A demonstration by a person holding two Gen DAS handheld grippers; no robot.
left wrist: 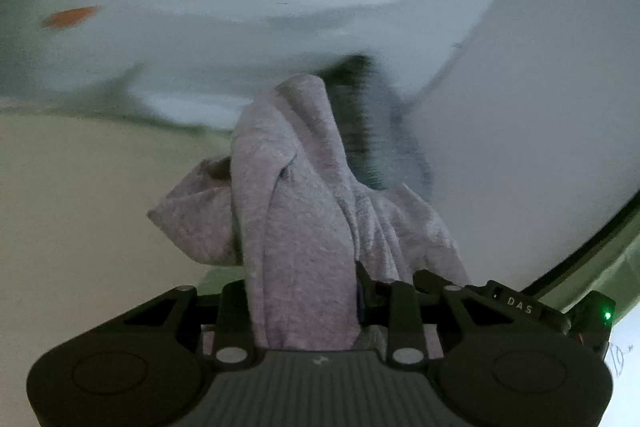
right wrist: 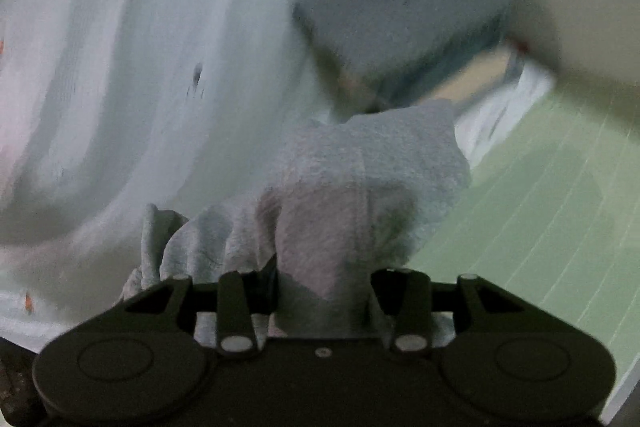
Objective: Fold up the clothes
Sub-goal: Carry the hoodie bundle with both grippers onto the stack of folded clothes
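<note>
Both tools clamped on the grey garment, left tool & right tool each w/ a bunched wad, lifted off the bed; I'd spread hands apart, keep grip firm, lay it flat before folding.

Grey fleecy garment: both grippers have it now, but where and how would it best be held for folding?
The grey fleecy garment is bunched between the fingers of the left gripper and of the right gripper. Probably better: pinch a flat edge or corner, coming from the side, since wads hide the hem.
</note>
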